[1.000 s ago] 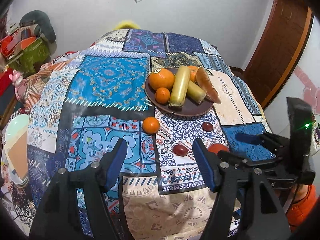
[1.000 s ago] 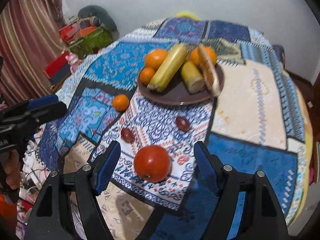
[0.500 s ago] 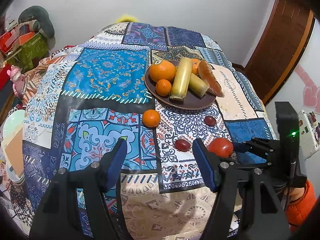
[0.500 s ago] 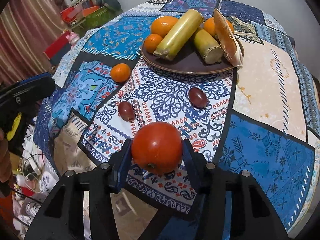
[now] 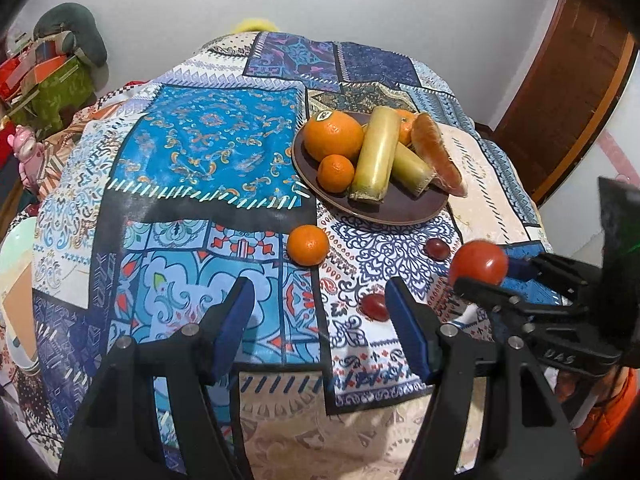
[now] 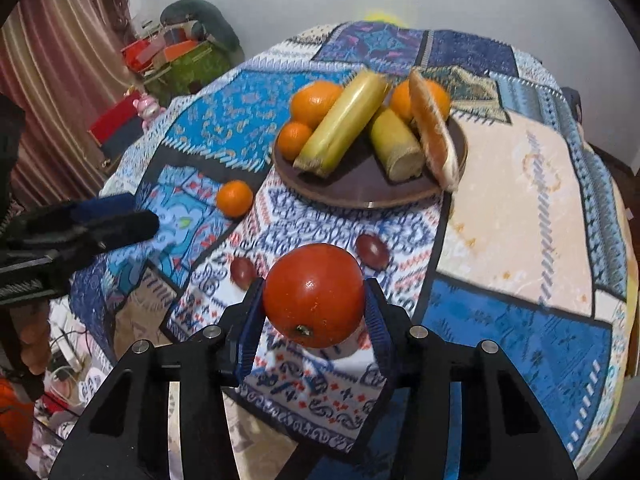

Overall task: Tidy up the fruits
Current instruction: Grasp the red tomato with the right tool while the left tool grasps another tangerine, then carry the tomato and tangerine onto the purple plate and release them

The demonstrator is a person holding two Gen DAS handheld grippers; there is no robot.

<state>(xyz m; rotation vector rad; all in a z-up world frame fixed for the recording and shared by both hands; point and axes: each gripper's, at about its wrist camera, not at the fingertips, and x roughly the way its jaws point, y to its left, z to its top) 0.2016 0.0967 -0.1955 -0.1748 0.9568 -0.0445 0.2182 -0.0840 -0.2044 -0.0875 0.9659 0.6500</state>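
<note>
My right gripper (image 6: 315, 304) is shut on a red tomato (image 6: 314, 294) and holds it above the patterned cloth; the tomato (image 5: 479, 262) also shows at the right of the left wrist view. A brown plate (image 6: 360, 194) beyond it carries two oranges, a small mandarin, two yellow-green stalks and a bread roll. A loose mandarin (image 6: 234, 198) and two dark red plums (image 6: 373, 251) (image 6: 243, 273) lie on the cloth in front of the plate. My left gripper (image 5: 320, 312) is open and empty over the cloth, behind the mandarin (image 5: 308, 245).
The table is covered by a patchwork cloth (image 5: 208, 152) that drops off at the near edge. Toys and boxes (image 5: 44, 80) stand at the far left. A wooden door (image 5: 560, 92) is at the right. The plate (image 5: 372, 212) has bare room at its near side.
My right gripper closed on the tomato and lifted it off the cloth. The left gripper stayed open and shifted slightly forward.
</note>
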